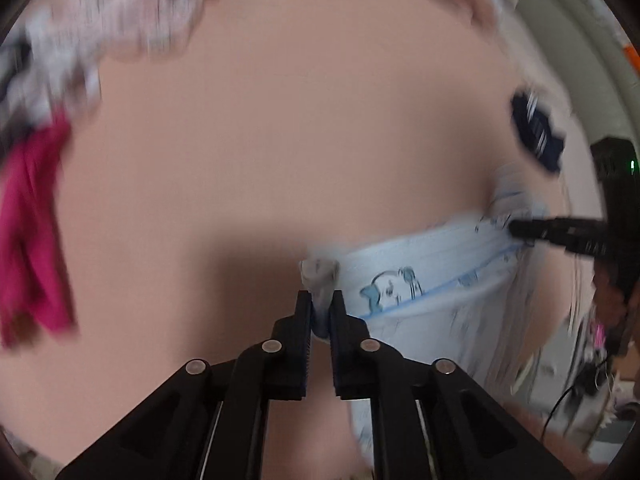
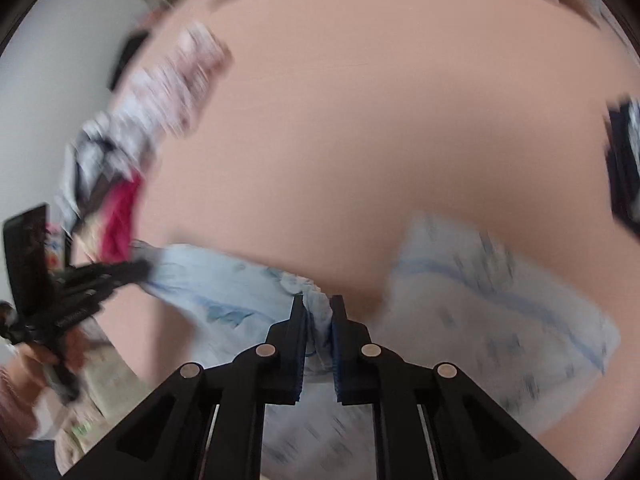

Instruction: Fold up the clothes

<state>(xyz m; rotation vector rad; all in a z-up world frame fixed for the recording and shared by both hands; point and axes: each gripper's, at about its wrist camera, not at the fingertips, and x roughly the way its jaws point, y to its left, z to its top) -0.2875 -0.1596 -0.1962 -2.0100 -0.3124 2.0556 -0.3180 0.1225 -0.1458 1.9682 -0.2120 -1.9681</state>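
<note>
A light blue garment (image 1: 424,280) with small blue cartoon prints hangs stretched between both grippers above a pink surface (image 1: 280,140). My left gripper (image 1: 320,300) is shut on a bunched corner of it. In the left wrist view the right gripper (image 1: 516,229) comes in from the right and pinches the garment's other end. In the right wrist view my right gripper (image 2: 318,304) is shut on a gathered fold of the same garment (image 2: 500,312), which spreads to the right. The left gripper (image 2: 140,270) holds its far end at the left. Both views are blurred.
A heap of clothes lies at the surface's far left: a patterned white and pink piece (image 1: 120,20) and a magenta piece (image 1: 32,240). A dark navy striped item (image 1: 536,132) rests near the right edge. A person's hand (image 2: 60,352) holds the left gripper.
</note>
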